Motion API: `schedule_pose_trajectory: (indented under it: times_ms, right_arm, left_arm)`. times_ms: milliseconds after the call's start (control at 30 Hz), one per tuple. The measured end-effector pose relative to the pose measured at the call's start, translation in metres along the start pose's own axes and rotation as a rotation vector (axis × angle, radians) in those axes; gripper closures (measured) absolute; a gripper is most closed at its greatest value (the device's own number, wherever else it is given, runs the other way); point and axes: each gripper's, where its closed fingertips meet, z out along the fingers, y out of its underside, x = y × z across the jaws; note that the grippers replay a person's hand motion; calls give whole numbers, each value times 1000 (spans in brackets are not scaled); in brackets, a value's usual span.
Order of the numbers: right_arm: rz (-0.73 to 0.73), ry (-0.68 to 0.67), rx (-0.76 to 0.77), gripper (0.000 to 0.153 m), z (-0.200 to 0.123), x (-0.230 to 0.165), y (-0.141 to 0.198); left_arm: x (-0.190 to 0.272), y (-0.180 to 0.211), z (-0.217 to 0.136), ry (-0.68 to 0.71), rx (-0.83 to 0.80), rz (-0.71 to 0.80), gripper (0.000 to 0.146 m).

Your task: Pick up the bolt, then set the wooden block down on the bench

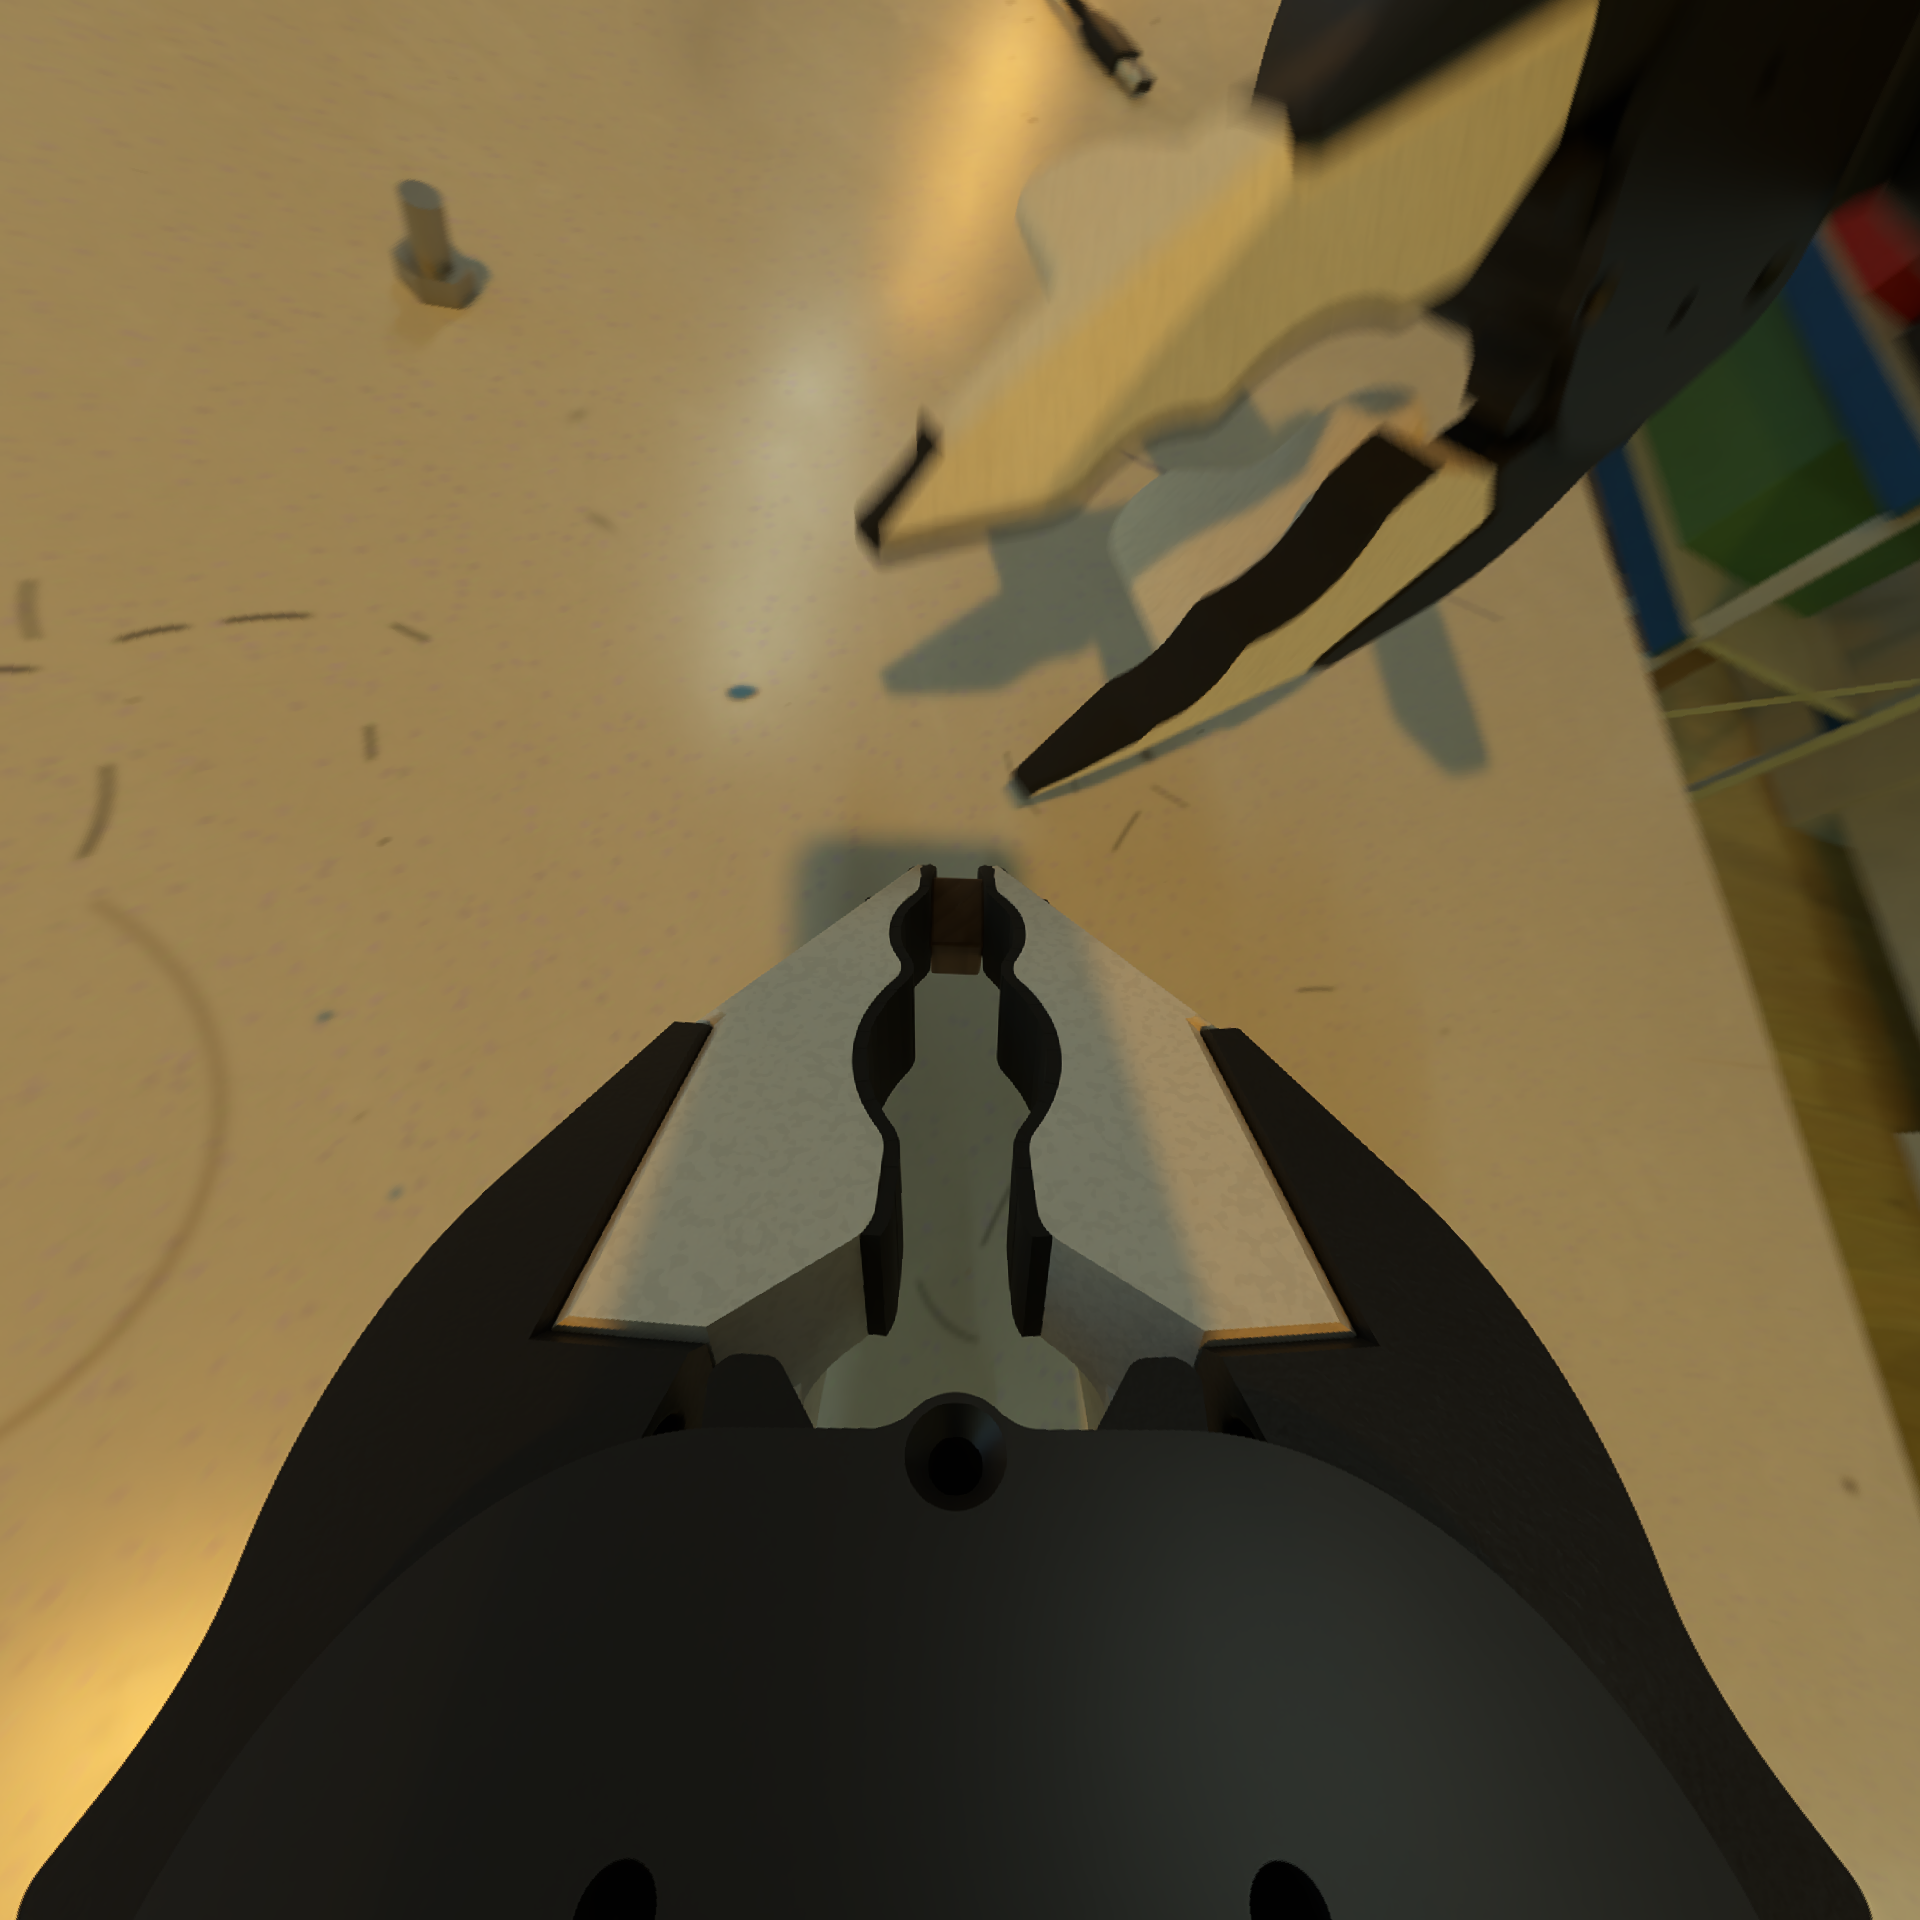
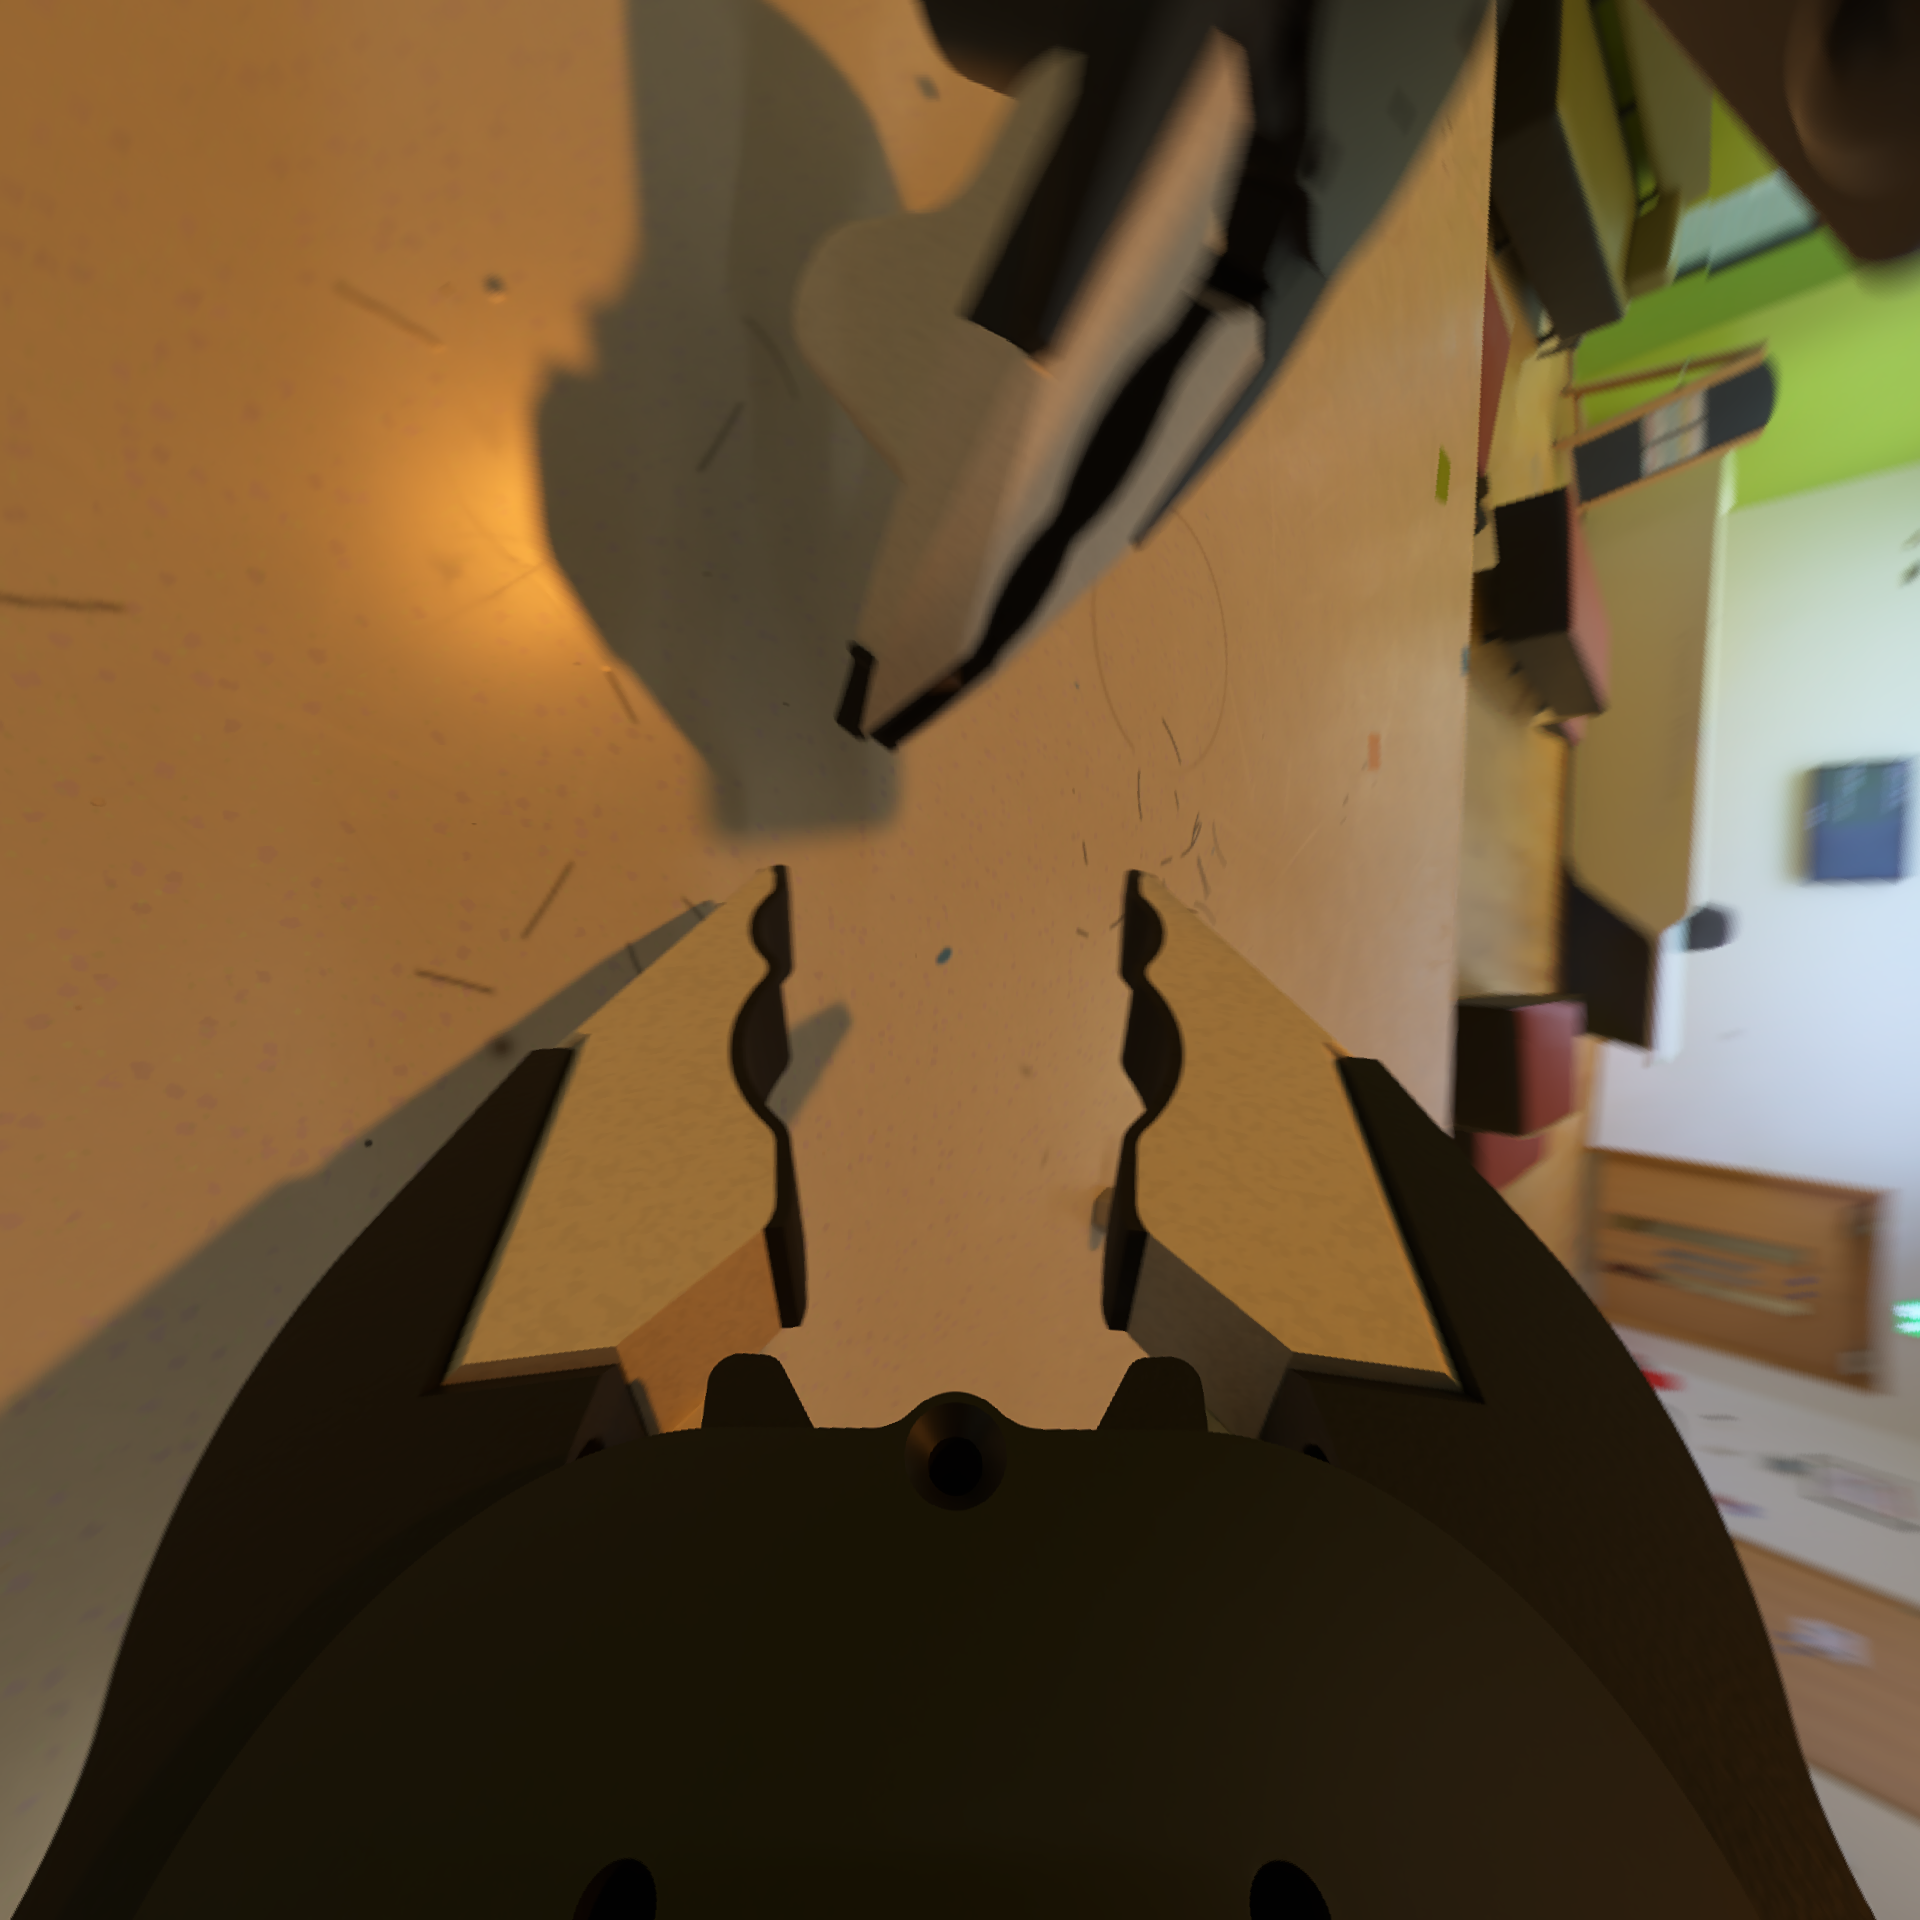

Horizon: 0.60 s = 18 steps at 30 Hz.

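In the left wrist view my left gripper (image 1: 956, 883) is shut on a small brown wooden block (image 1: 956, 925), held at the fingertips just above the tan bench (image 1: 520, 1039). A grey bolt (image 1: 436, 249) stands on its head at the far left of the bench, away from both grippers. My right gripper (image 1: 954, 652) hangs open and empty ahead to the right. In the right wrist view my right gripper (image 2: 956, 883) is open over bare bench. The left gripper (image 2: 862, 717) shows ahead with its tips together; the block is hidden there. A small grey piece (image 2: 1099, 1216) peeks beside the right finger.
A black cable plug (image 1: 1117, 52) lies at the far end of the bench. The bench edge (image 1: 1662, 831) runs down the right side, with coloured boxes (image 1: 1766, 416) beyond it. In the right wrist view shelves and boxes (image 2: 1538, 582) lie past the bench edge.
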Motion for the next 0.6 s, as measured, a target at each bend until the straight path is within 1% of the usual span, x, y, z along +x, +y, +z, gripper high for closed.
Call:
schedule_pose_trajectory:
  times_ms: [33,67,100,200,300,400,467,600]
  right_arm:
    - [76,-14,18,78,-4,4,3]
    - [148,-27,39,75,-7,8,8]
    - [212,-33,53,75,-10,12,15]
    - [391,-91,79,81,-12,15,41]
    - [520,-113,48,91,-8,23,74]
    - [599,-122,27,101,-2,40,107]
    - [634,-166,6,107,6,48,126]
    - [619,-279,-47,110,25,54,149]
  left_arm:
    - [-4,2,-3,-30,0,12,138]
    - [-7,5,-6,-51,4,16,138]
    - [-11,8,-9,-79,-3,30,138]
    - [-23,17,-17,-178,-48,113,138]
    - [-29,21,-19,-234,-60,143,138]
    - [-30,21,-20,-244,-52,155,138]
    - [-30,21,-20,-244,-43,160,138]
    - [-32,21,-21,-252,-27,162,138]
